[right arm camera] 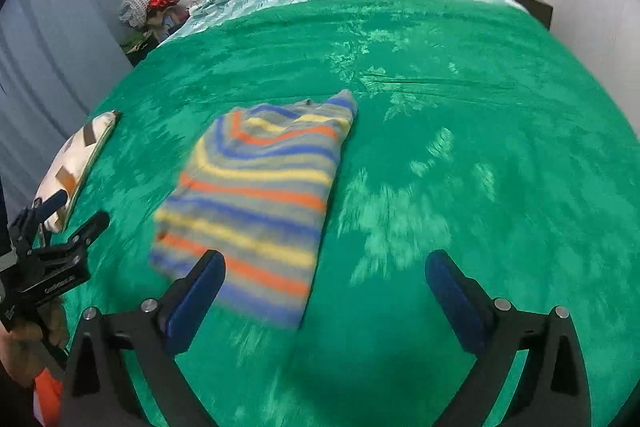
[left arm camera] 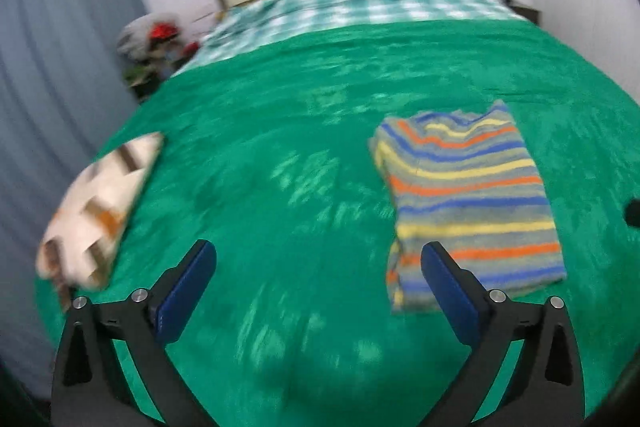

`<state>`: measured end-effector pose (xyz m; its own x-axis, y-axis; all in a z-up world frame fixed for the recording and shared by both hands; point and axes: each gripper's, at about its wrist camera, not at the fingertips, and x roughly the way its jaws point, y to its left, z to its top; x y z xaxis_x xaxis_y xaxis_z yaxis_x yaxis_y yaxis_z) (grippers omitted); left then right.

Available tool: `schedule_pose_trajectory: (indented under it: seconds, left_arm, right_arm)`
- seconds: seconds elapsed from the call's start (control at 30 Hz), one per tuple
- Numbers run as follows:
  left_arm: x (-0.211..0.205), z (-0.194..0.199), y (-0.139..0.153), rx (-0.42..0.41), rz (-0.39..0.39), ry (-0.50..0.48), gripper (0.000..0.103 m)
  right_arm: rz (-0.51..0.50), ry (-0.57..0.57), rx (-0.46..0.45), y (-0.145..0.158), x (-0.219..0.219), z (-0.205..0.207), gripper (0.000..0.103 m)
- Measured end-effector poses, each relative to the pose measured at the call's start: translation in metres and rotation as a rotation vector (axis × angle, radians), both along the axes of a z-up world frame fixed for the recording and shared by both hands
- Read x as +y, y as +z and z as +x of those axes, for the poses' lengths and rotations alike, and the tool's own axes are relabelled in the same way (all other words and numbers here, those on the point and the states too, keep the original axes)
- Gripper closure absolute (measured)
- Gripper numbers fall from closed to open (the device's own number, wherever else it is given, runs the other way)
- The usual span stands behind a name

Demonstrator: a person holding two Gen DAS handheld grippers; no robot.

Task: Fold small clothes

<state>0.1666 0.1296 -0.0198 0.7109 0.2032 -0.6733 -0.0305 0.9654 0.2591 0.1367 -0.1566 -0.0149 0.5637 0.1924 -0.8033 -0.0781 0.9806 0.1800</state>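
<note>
Blue pads of the left hand-held gripper (left arm camera: 320,283) stand wide apart with nothing between them; the right hand-held gripper (right arm camera: 324,291) is equally wide and empty. Both tilt down over the bed (left arm camera: 280,147). The shirt (left arm camera: 464,195) lies folded on the green cover, free of both. Risk, as I judge it: a low pad snagging the near hem could drag the fold open. A pillow (left arm camera: 100,203) lies well apart at the left edge.

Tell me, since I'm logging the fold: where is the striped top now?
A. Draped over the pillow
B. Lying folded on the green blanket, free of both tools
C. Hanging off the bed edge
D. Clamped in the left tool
B: the striped top lies folded on the green blanket, and both tools stand open and empty above it.
</note>
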Motion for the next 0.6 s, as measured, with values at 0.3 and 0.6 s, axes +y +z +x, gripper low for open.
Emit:
schedule_pose_trajectory:
  seconds: [0.3,0.6]
  left_arm:
    - [0.005,-0.062,0.012,0.223,-0.155,-0.017,0.001]
    - [0.005,-0.084,0.029,0.287,-0.22,-0.017,0.001]
  right_arm:
    - [-0.071,-0.003,0.042,0.027,0.018,-0.095,0.003]
    - [-0.099,0.016,0.051,0.053,0.034,-0.13,0.003]
